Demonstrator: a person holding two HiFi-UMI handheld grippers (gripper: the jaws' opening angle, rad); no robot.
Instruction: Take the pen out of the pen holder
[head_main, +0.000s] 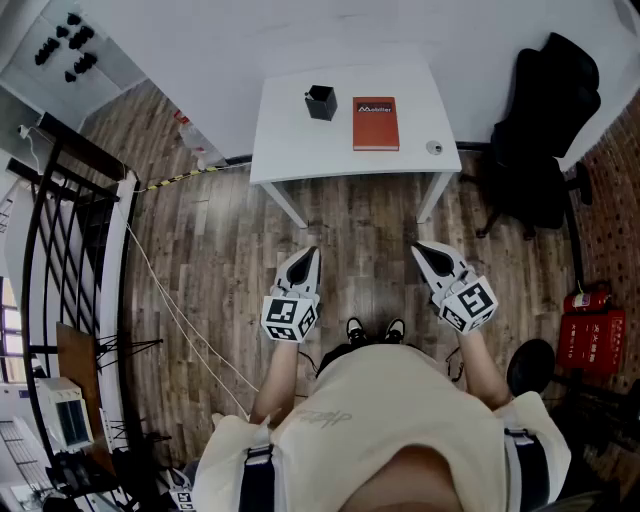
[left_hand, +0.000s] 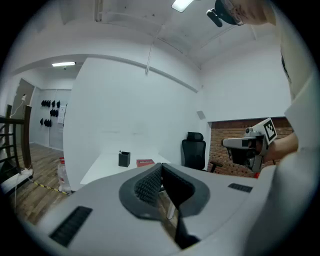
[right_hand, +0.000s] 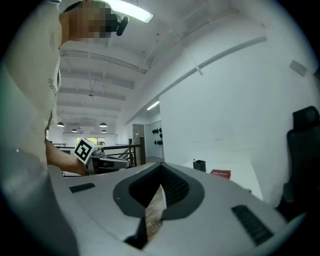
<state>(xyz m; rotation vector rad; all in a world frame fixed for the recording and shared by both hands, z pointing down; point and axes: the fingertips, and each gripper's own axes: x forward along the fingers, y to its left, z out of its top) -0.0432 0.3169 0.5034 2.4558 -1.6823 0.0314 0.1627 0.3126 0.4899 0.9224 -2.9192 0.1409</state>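
A black square pen holder (head_main: 321, 102) stands at the back left of a white table (head_main: 300, 150), far ahead of me. A small pen tip barely shows above its rim (left_hand: 120, 151). My left gripper (head_main: 314, 250) and right gripper (head_main: 419, 246) are held over the wooden floor, well short of the table, both shut and holding nothing. In the left gripper view the holder (left_hand: 124, 159) is small and distant beyond the closed jaws (left_hand: 161, 166). The right gripper view shows the holder (right_hand: 199, 165) beyond its own jaws (right_hand: 161, 168).
A red book (head_main: 376, 123) and a small round object (head_main: 434, 147) lie on the table. A black office chair (head_main: 545, 130) stands to its right. A black railing (head_main: 60, 200) runs along the left, and red fire extinguishers (head_main: 590, 300) sit at the right.
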